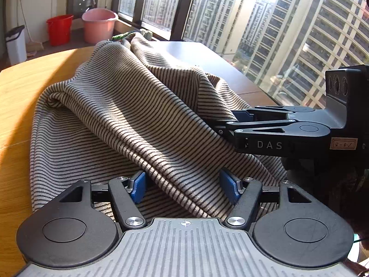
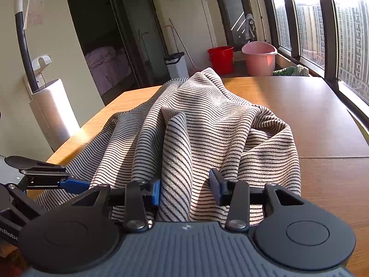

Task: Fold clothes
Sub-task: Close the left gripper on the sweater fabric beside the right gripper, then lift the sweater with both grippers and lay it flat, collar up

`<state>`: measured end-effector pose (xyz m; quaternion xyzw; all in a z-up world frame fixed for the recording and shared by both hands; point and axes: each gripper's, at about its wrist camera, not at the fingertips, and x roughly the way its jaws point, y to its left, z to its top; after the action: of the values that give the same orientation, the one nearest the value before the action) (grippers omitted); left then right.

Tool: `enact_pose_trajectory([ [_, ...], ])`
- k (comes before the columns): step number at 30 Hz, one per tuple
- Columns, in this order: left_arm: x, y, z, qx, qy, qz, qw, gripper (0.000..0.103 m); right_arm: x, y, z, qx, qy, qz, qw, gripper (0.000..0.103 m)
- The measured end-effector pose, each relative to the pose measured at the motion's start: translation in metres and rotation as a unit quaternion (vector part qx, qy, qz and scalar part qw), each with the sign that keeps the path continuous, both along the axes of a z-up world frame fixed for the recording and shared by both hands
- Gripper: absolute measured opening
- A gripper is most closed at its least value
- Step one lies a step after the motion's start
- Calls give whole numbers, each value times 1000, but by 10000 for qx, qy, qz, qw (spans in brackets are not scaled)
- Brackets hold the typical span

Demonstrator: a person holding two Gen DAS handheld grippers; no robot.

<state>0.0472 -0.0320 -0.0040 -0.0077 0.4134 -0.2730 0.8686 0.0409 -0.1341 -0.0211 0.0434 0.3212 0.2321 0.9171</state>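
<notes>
Striped garment lies bunched on the wooden desk by the window; left gripper and right gripper both wide open, blue pads straddling raised folds of fabric, neither clamping it.

From my left wrist camera, the right gripper comes in at three o'clock, its fingertips buried in the striped garment, so I can't tell how its jaws stand. Its body is cut off by the frame edge. The handwritten label on it is too small to read. In my right wrist view, the left gripper at nine o'clock shows one blue pad; the rest is cropped.
</notes>
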Motion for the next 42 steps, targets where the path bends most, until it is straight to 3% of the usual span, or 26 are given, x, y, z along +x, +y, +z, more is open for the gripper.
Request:
enact_pose_trajectory([
  [4,3,5,1,-153,25,32,9999,56,-30,-18,8,58,111,16,9999,27],
  [7,10,10,1,-306,58,145,9994,44,-28,-22,23,63,-127,-148,9998,27],
  [9,14,14,1,-407,80,221,9989,33,-16,-15,30,-104,-325,-108,9994,39],
  [11,19,17,2,-509,102,297,9982,22,1,-5,28,-126,-227,66,9996,46],
  [13,23,21,2,-610,124,373,9974,16,16,6,22,-280,-58,208,9994,28],
  [14,25,22,2,-661,135,410,9969,14,23,11,19,-364,25,277,9990,10],
  [16,29,34,9,-733,-60,645,9952,12,30,8,29,-398,-110,220,9989,9],
  [18,33,53,22,-713,-444,995,9915,12,38,-13,56,-259,-501,-200,9982,9],
  [21,41,86,41,-580,-911,1598,9812,12,50,-47,91,-256,-1064,-1058,9883,9],
  [24,51,121,57,-417,-1278,2266,9646,12,64,-64,104,-555,-1385,-1615,9755,9],
  [27,66,152,64,-261,-1389,2915,9461,12,79,-68,93,-857,-1341,-1909,9686,9],
  [30,92,186,66,-279,-1196,3458,9302,17,90,-67,70,-1210,-1228,-2034,9638,9],
  [33,108,208,69,-176,-1113,3791,9184,19,92,-69,54,-1046,-890,-1865,9728,10],
  [34,113,214,70,-140,-1081,3884,9150,25,92,-68,50,-1068,-805,-1803,9745,10],
  [35,118,219,70,-128,-1015,3943,9133,36,92,-67,48,-1140,-771,-1755,9748,10],
  [37,120,227,73,-217,-934,3951,9136,45,93,-68,45,-1221,-710,-1752,9744,10],
  [40,108,221,84,-416,-1199,3551,9262,51,91,-74,44,-1100,-639,-1775,9759,13],
  [42,99,203,92,-422,-1542,3119,9366,64,92,-75,43,-1052,-597,-1750,9771,13],
])
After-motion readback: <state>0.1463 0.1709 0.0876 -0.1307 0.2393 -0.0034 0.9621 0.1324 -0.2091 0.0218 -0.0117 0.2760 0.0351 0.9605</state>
